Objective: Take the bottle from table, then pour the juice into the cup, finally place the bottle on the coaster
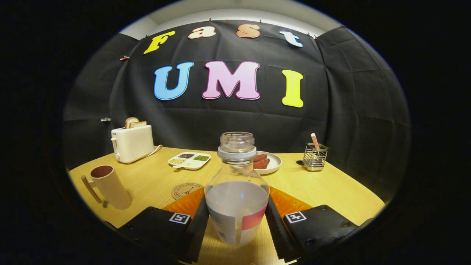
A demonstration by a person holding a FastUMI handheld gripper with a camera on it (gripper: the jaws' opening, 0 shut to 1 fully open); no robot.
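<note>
Two fingers of the gripper (237,224) flank the bottle (237,195) standing on the table (323,187), closed against its lower body. Open-necked, smooth and partly filled with pale liquid, it likely slips; hold the labelled waist. Cup (110,186) appears empty; coaster (186,190) lies beyond.

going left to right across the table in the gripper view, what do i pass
cup → toaster → coaster → divided tray → bottle between the gripper fingers → plate → wire holder
</note>
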